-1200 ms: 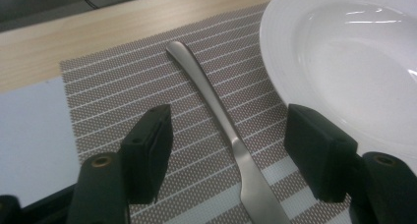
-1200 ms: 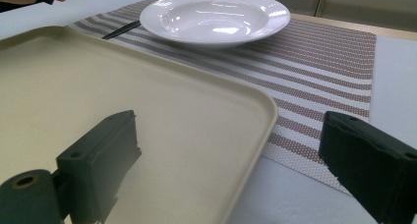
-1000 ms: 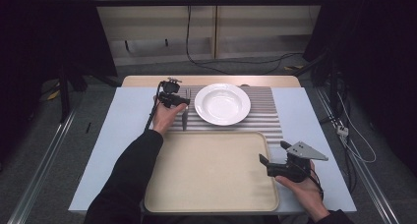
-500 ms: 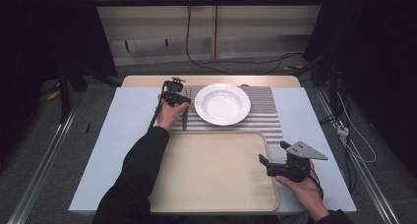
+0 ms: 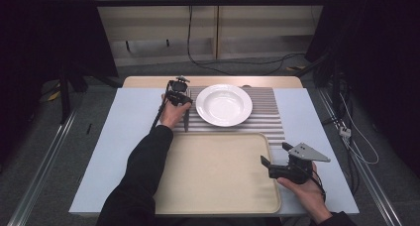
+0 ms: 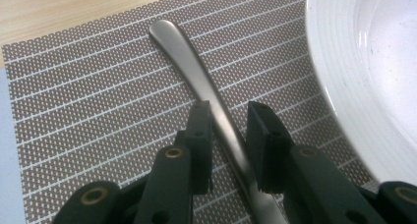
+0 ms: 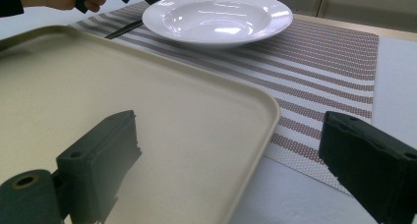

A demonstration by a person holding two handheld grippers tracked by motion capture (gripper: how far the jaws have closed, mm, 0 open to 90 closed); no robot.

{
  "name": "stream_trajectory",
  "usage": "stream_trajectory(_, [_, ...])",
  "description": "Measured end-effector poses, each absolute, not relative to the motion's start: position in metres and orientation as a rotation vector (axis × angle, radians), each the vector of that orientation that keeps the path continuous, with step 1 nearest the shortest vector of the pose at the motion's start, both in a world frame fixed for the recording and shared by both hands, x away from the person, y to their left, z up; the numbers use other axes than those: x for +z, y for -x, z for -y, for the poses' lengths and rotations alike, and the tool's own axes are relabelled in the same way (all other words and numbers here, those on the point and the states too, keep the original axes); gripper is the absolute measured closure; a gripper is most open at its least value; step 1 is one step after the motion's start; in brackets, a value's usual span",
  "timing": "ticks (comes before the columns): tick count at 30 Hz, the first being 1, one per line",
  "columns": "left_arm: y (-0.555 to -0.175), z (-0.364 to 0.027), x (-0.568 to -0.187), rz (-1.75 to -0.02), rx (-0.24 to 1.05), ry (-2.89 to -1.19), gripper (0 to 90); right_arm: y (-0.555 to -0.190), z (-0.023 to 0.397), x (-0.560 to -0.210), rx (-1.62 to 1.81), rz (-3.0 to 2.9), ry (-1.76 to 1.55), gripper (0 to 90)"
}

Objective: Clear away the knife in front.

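Almost nothing has moved since the earlier frames: my left arm stays stretched toward 11 o'clock and my right hand stays low at 4 o'clock. My left gripper hangs over the metal utensil handle, which lies on the striped placemat just beside the white plate. My left fingers stand narrow, one on each side of the handle, and I cannot tell if they already press it; a small gap is visible at one side. From above, the utensil lies at 9 o'clock of the plate.

My right gripper has its fingers wide and holds nothing. It waits over the right edge of the beige tray, near the light tabletop.

I judge that the next step is to close on the handle and lift it. The handle is thin, smooth and flat on the mat, so the fingers may slide over it or pinch the mat too. If I lift it crooked, the far end may swing and hit the plate rim.
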State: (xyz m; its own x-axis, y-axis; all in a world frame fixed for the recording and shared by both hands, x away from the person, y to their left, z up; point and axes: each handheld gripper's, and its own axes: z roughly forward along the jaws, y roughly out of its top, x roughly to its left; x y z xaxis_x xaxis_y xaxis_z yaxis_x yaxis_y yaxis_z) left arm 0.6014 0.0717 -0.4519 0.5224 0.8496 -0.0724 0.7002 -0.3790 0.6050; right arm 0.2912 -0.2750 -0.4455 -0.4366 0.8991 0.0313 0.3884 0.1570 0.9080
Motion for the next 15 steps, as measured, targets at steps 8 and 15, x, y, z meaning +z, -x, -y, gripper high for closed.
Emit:
stream_trajectory(8, [-0.6027,-0.0707,-0.4494,-1.213,0.308,-2.234,79.9,-0.2915,0.2751,-0.4458,1.245,-1.907,-1.220,8.4])
stream_trajectory(15, [-0.6035,-0.0741,-0.4472,-1.202,0.283,-2.268,80.0,-0.2916,0.2753,-0.4461,1.244,-1.907,-1.223,8.5])
